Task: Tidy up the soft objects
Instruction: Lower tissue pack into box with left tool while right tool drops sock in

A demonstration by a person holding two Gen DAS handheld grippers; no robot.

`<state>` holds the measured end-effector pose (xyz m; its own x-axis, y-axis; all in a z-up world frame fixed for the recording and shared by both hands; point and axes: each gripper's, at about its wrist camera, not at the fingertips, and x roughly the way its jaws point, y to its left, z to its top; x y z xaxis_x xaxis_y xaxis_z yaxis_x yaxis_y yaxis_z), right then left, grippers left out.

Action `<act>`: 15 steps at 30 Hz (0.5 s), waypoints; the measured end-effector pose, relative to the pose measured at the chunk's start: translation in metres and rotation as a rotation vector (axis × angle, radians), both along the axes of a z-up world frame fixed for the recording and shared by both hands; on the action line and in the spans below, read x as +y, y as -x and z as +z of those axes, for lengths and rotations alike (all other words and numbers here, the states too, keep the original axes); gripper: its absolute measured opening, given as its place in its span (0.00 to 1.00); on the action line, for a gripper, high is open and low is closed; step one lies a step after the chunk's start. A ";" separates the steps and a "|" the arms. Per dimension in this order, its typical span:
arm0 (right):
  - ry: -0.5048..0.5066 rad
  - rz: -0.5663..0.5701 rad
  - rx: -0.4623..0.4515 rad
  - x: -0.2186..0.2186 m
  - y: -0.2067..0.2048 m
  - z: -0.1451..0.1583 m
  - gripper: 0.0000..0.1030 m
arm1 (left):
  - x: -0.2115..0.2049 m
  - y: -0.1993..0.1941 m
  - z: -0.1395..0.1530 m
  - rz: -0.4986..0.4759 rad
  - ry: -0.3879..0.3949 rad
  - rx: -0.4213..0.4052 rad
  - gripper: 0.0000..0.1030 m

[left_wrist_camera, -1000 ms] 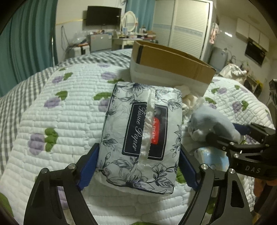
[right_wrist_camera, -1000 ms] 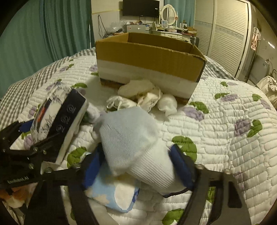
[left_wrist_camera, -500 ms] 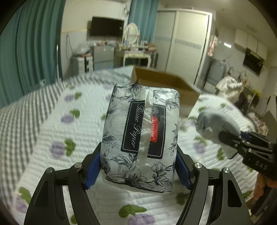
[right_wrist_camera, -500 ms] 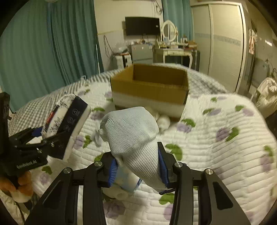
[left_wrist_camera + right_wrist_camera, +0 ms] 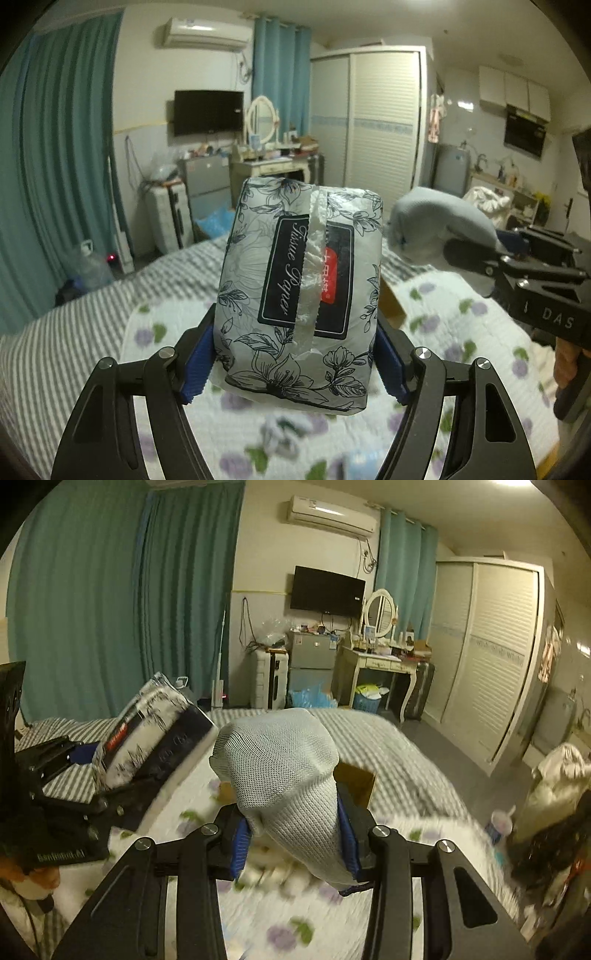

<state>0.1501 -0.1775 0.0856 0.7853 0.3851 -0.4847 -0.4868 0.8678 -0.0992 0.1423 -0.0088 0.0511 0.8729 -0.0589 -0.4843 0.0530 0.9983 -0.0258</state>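
While both loads hang above the floral quilt [image 5: 436, 314], a cardboard box [image 5: 356, 781] lies on the bed just behind them | left gripper [image 5: 295, 354] clamps the tissue pack [image 5: 303, 288], floral black-and-white wrap, upright | right gripper [image 5: 295, 834] pinches the sock [image 5: 288, 775], pale grey-blue knit, bunched | packs held side by side, apart

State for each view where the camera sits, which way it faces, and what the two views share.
Left wrist: on the left hand-held gripper, facing the far wall past its tissue pack; right hand-held gripper at right.
Right wrist: on the right hand-held gripper, facing the same wall past its grey sock; left hand-held gripper at left.
Shared: TV, bed, both items.
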 end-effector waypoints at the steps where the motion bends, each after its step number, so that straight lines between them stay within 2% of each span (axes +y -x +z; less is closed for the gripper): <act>1: -0.005 -0.002 0.003 0.000 -0.010 0.003 0.39 | -0.001 -0.012 -0.001 0.001 -0.002 0.005 0.71; 4: -0.021 -0.028 0.008 0.000 -0.051 0.003 0.39 | -0.005 -0.056 -0.010 0.003 0.004 0.039 0.71; 7: -0.022 -0.049 0.030 -0.001 -0.091 -0.014 0.39 | -0.014 -0.097 -0.030 0.006 -0.029 0.070 0.71; 11: -0.025 -0.069 0.122 -0.005 -0.157 -0.053 0.39 | -0.023 -0.134 -0.054 0.000 -0.048 0.109 0.71; 15: -0.037 -0.078 0.194 -0.009 -0.198 -0.088 0.39 | -0.027 -0.159 -0.080 0.007 -0.057 0.147 0.71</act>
